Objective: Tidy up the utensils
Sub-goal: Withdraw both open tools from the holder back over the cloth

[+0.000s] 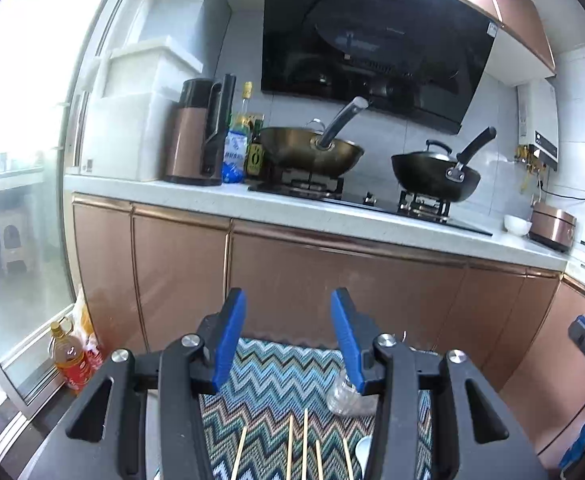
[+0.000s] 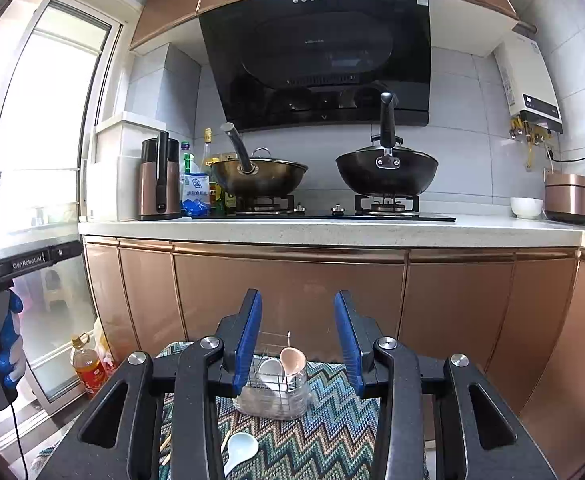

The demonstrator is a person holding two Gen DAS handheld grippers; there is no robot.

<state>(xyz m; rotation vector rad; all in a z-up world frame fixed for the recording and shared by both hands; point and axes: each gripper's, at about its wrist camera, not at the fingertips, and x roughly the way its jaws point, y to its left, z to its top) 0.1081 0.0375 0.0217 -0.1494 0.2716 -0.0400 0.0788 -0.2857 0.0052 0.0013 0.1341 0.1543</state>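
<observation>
Five chopsticks (image 1: 304, 448) are lying side by side on the zigzag mat (image 1: 276, 380) under the left gripper (image 1: 288, 336), which is hovering wide open and empty; light, stiff and thin, they likely want a mid-shaft pinch. Moving to the right wrist view, the right gripper (image 2: 298, 338) is hanging open and empty above a loose white spoon (image 2: 241, 446), probably slippery and breakable, best held by its handle, with the clear holder (image 2: 274, 394) beyond already carrying spoons.

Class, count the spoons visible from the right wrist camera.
3: a pink spoon and a white spoon upright in the holder, a pale blue spoon lying on the mat. Others may be hidden.
</observation>
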